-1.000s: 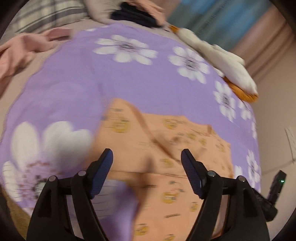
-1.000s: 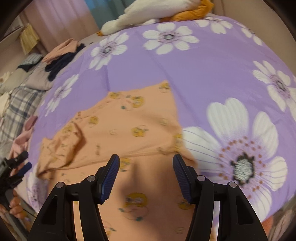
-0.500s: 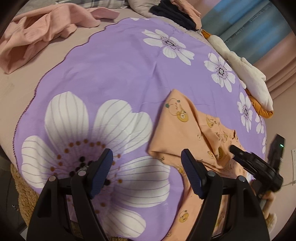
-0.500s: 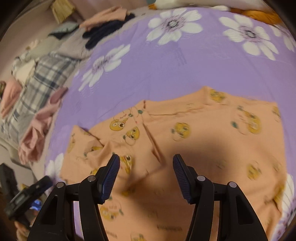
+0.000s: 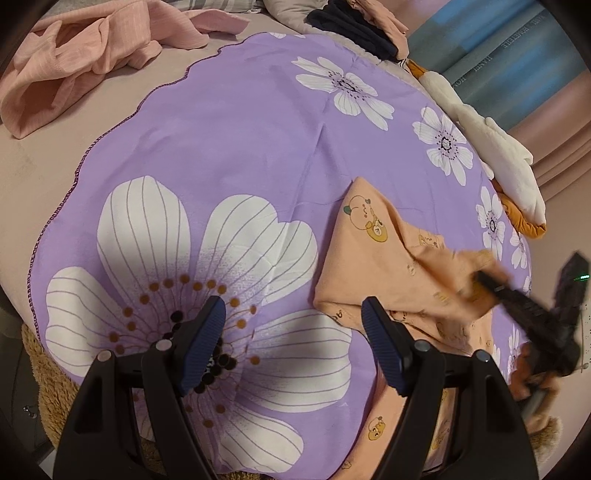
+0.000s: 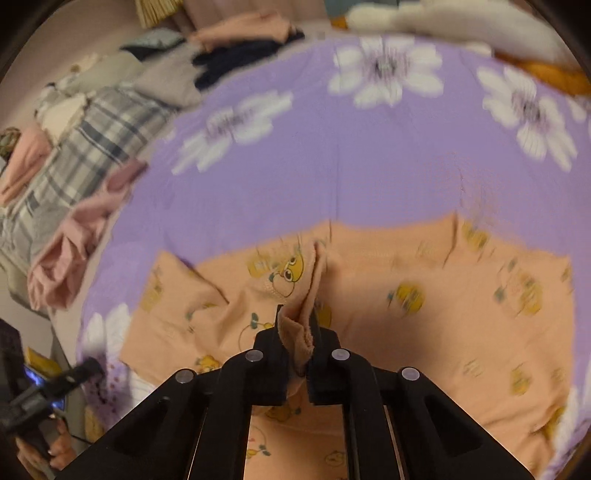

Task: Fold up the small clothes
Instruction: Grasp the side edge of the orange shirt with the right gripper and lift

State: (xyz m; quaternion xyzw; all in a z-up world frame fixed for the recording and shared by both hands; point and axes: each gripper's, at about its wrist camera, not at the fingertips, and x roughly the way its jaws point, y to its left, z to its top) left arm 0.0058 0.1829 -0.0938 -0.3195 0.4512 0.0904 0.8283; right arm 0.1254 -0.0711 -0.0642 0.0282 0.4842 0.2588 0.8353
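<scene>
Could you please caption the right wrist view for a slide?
Right gripper shut on a pinched fold of the orange garment lying on the purple floral sheet.

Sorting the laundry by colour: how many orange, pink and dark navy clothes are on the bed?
Orange: 1, the printed garment, pinched by the right gripper
Pink: 1, the crumpled garment
Dark navy: 1, the bundle
Total: 3

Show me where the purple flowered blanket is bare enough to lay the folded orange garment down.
Free: the purple flowered blanket between the pink garment at its far edge and the orange garment, including the big white flower under the open left hand-held gripper. Crowded: the far end, with dark clothes and a white plush toy.
</scene>
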